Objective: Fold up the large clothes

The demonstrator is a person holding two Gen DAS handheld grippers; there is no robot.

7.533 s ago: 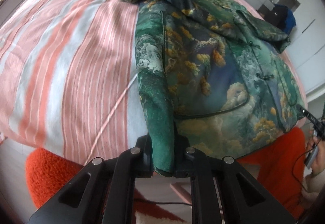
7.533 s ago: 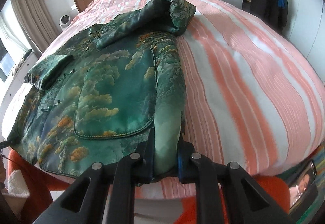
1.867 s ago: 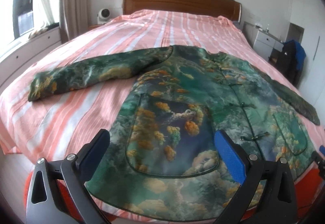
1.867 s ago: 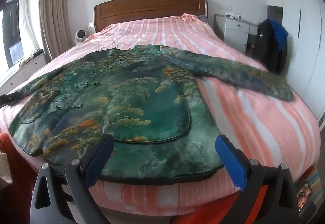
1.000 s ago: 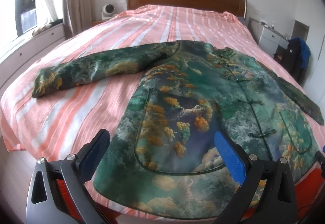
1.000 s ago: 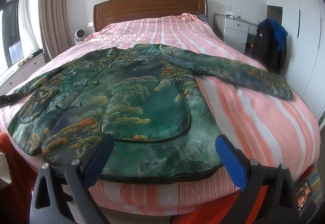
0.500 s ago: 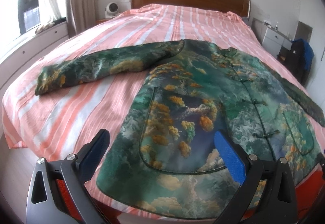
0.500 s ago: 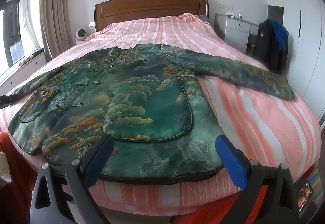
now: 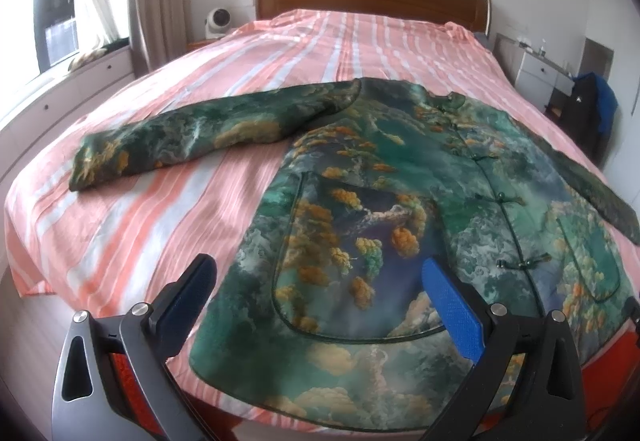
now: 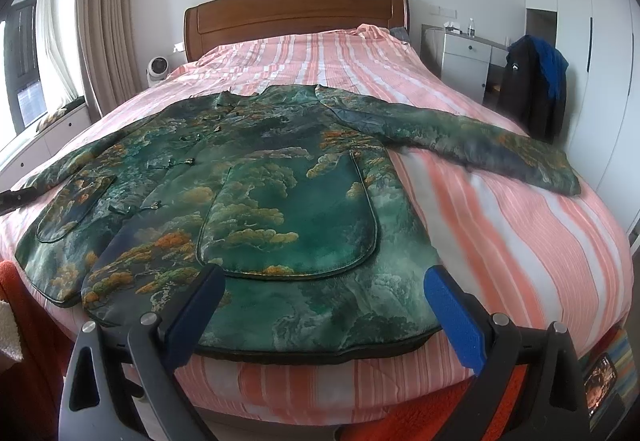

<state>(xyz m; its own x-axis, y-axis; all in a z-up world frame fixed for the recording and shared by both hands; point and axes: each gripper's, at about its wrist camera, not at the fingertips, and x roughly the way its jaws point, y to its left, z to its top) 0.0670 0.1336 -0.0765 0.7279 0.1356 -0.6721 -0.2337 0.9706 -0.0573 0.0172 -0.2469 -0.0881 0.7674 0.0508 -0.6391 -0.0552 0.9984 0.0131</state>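
A green patterned jacket [image 9: 400,209] with orange and blue landscape print lies flat, front up, on the pink striped bed [image 9: 140,217]. Its hem reaches the bed's near edge. One sleeve [image 9: 192,137] stretches out to the left in the left wrist view. The other sleeve [image 10: 480,141] stretches to the right in the right wrist view, where the jacket [image 10: 280,193] fills the middle. My left gripper [image 9: 320,281] is open and empty, above the hem's left part. My right gripper [image 10: 320,293] is open and empty, above the hem's right part.
A wooden headboard [image 10: 296,17] stands at the far end. A small white fan [image 9: 218,19] sits at the far left. A white cabinet [image 10: 464,57] and a dark jacket on a chair [image 10: 532,89] stand at the right. An orange rug [image 10: 440,417] lies below the bed's edge.
Both grippers let go of the jacket's sides and opened, and the sleeves now lie spread out. Over the last second the left view has shifted slightly to the left; the right has barely moved.
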